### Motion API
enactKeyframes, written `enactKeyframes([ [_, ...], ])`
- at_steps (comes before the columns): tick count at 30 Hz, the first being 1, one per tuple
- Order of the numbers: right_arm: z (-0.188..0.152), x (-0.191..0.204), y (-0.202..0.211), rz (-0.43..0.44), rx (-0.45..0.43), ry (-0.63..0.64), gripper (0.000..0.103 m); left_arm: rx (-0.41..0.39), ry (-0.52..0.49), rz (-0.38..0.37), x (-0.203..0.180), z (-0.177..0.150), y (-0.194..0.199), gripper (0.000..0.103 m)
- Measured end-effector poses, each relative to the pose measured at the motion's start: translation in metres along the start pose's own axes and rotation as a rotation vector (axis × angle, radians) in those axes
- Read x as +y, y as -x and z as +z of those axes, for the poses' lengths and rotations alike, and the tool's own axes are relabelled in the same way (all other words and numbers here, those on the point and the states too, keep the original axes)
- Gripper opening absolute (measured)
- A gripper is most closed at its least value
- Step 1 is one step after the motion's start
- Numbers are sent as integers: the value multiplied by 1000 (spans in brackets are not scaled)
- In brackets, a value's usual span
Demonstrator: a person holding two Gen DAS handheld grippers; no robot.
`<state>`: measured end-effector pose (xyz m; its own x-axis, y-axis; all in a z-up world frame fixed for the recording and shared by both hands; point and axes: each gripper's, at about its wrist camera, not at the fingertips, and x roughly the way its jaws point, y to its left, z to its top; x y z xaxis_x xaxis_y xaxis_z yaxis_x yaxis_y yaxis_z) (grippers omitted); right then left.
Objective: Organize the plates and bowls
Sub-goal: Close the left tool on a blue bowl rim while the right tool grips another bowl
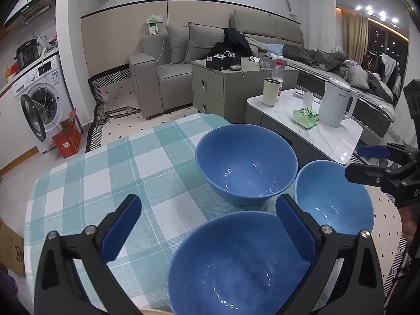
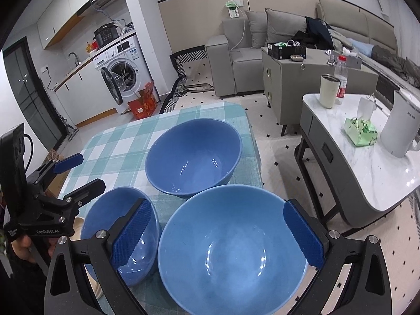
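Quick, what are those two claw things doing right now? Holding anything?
Left hand-held gripper: open, holding nothing, over the near dark blue bowl.
Right hand-held gripper: open, holding nothing, jaws straddling the light blue bowl.

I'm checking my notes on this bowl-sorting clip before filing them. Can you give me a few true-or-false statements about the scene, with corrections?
1. Three blue bowls sit on the checked tablecloth. True: the far bowl, the lighter bowl and the darker near bowl.
2. The bowls are stacked inside one another. False: each stands separately, side by side.
3. The left hand-held gripper is open. True.
4. The right hand-held gripper is clamped on a plate. False: it is open around the lighter bowl, and no plate is clearly visible.
5. The white kettle stands among the bowls. False: it is on the marble side table.
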<state>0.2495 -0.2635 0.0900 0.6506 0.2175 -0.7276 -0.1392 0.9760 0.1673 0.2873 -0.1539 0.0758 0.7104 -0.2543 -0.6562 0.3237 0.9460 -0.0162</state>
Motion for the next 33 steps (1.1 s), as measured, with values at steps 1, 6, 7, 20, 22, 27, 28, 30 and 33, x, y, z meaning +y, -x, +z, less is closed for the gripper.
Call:
enactKeyframes([
  [1,2,-2,-3,2,8,-8,102,2,3,4,0,1,-3,103],
  [6,10,-7,-18,-7,27,-18,102,19,13,11,4,5,-16,103],
  [7,13,-9,-22,4,40,-29,102,23,17,7,5,6,-19,103],
  [20,24,-19,-63,46,96,-44,93,74,38,-3,12,14,-52,102],
  [22,26,-20,-70,44,105,-45,90,75,38,-5,12,16,-55,102],
  [27,33,-19,-85,48,119,-40,78,81,21,2,12,21,-63,102],
  [28,34,-19,-88,52,123,-39,77,87,17,8,12,21,-66,102],
  [30,36,-18,-94,59,128,-41,74,102,14,0,13,21,-70,102],
  [33,37,-17,-100,61,133,-43,72,111,18,-5,14,20,-76,102],
])
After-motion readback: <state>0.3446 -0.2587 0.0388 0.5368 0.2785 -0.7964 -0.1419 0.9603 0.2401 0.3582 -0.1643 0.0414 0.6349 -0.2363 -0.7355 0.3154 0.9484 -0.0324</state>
